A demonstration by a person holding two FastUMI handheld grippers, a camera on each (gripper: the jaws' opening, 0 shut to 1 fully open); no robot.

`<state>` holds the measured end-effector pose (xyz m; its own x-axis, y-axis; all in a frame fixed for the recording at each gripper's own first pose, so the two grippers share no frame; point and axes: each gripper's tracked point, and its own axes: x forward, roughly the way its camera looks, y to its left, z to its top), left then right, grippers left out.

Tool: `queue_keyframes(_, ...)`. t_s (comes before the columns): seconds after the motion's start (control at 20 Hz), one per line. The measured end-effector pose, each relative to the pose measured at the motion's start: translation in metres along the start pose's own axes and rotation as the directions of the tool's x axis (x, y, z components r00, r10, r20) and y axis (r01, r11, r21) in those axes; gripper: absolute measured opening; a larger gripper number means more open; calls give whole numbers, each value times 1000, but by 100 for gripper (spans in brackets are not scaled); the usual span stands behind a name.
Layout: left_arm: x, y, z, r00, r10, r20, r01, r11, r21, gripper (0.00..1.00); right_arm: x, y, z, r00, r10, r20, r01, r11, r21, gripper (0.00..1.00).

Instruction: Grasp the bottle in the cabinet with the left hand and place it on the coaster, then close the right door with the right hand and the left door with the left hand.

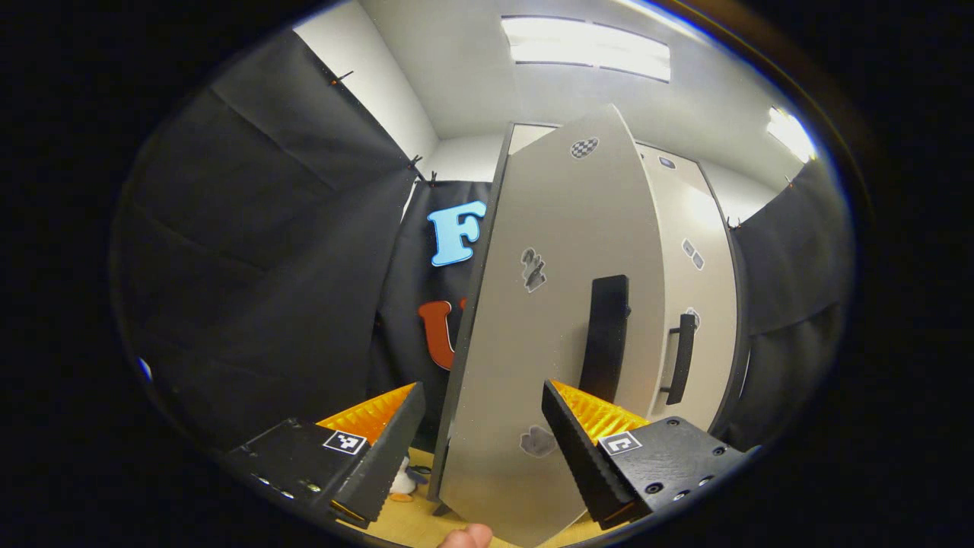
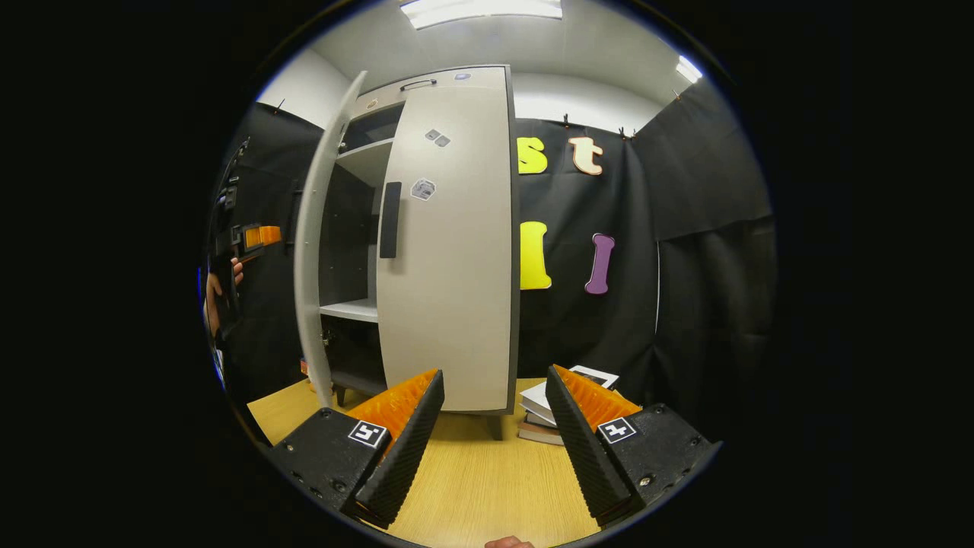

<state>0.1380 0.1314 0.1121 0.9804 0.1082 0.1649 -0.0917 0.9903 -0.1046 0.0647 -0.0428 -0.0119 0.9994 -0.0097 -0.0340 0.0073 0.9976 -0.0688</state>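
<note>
Cabinet (image 2: 449,251): standing on the wooden tabletop (image 2: 487,487). Right door (image 2: 456,228) lying shut; left door (image 1: 548,320) hanging partly open, shelves showing in the gap. Left gripper (image 1: 483,449): fingers spreading wide, holding nothing, straddling the left door's near edge, beside its black handle (image 1: 605,339). Right gripper (image 2: 493,445): fingers spreading wide, hovering empty before the cabinet. Stacked books (image 2: 555,411): lying right of the cabinet.
</note>
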Motion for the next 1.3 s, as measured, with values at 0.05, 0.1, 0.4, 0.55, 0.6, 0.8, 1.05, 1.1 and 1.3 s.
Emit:
queue_keyframes(0.05,0,-3,1,1000,-8,1,8,1000,4,95,-2,0,1,1000,-5,1,5,1000,-6,83)
queue_keyframes(0.1,-1,-5,0,1000,-16,0,16,1000,8,99,-2,-1,1,1000,-7,3,7,1000,-9,83)
queue_keyframes(0.4,-15,-17,-11,998,-52,-25,52,999,6,99,-7,8,14,1000,3,25,-4,1000,15,83)
queue_keyframes(0.55,-26,-23,-24,997,-56,-48,56,998,-11,99,-7,14,17,999,14,36,-15,1000,22,83)
queue_keyframes(0.6,-37,-26,-35,996,-52,-69,50,998,-25,99,-8,16,15,999,22,30,-23,999,23,83)
queue_keyframes(0.8,-73,-30,-69,993,-32,-112,22,996,-82,95,-11,18,18,999,21,36,-22,1000,19,83)
queue_keyframes(1.05,-105,-20,-98,992,44,-118,-49,998,-38,95,-11,21,14,999,33,24,-34,999,27,83)
queue_keyframes(1.1,-110,-19,-102,992,53,-116,-56,998,-20,95,-11,21,13,999,35,20,-35,999,26,83)
queue_keyframes(1.3,-128,-22,-116,987,75,-139,-65,995,79,95,-10,22,12,999,38,14,-38,999,17,83)
